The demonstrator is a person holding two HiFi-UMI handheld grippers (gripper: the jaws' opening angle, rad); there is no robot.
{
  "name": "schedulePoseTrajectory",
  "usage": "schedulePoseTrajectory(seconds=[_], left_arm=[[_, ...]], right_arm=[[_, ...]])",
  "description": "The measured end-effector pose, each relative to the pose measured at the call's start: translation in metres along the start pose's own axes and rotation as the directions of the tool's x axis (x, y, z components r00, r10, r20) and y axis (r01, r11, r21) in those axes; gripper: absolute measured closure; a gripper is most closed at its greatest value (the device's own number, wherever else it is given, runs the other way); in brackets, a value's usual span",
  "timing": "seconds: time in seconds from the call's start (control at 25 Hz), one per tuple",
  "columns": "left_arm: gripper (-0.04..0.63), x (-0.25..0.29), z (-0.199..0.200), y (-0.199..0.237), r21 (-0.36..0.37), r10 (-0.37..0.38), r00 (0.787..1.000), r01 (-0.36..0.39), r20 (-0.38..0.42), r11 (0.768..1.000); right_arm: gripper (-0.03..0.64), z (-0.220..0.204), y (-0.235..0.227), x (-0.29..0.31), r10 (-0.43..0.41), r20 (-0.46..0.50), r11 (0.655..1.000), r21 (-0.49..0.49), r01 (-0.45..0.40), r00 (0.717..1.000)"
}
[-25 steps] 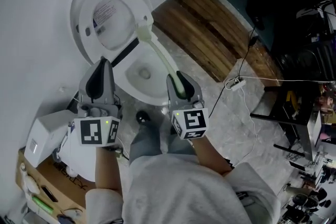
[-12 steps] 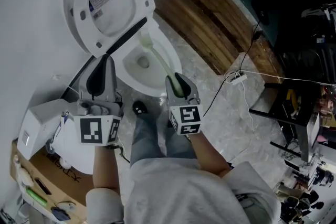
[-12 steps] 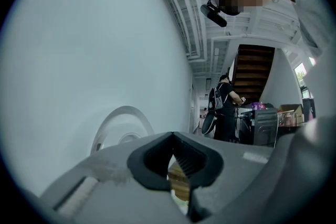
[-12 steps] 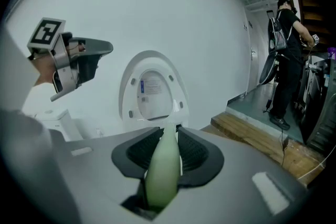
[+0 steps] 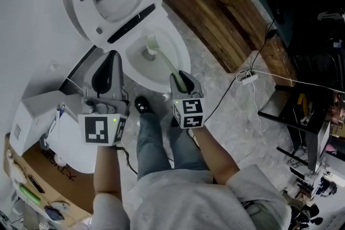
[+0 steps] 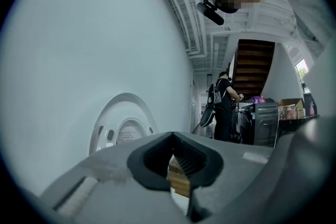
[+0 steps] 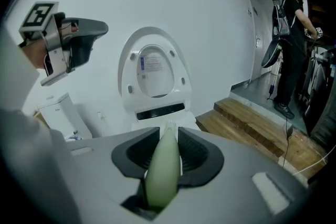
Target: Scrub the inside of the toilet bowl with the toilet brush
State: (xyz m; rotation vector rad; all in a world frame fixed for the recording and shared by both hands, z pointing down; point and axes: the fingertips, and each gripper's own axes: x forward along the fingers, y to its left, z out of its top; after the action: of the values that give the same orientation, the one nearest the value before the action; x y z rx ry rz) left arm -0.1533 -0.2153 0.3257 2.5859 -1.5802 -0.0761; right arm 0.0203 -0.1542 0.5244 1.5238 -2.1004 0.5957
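While clenching the toilet brush (image 5: 163, 61) in the right tool (image 5: 180, 79), left tool (image 5: 110, 60) shut, empty, risking hasty strokes splashing beyond the toilet bowl (image 5: 183, 52).

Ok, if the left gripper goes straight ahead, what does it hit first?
Probably the white wall just right of the raised toilet lid; depth is unclear, so it might clip the lid.
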Motion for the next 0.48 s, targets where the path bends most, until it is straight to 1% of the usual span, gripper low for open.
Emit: schedulePoseTrajectory(seconds=[0.12,0.48], left_arm=[[0.591,-0.001,-0.022,0.002,0.006,0.011,1.000,-0.010,-0.015,1.000],[0.591,-0.006,-0.090,0.007,-0.025,0.054,0.998,-0.055,-0.036,0.998]], right_arm=[[0.508,-0.017,-0.001,0.016,0.011,-0.021,1.000,-0.004,-0.011,1.000],[0.509,-0.065,0.002,0.064,0.055,-0.082,0.996,-0.059,-0.060,0.995]])
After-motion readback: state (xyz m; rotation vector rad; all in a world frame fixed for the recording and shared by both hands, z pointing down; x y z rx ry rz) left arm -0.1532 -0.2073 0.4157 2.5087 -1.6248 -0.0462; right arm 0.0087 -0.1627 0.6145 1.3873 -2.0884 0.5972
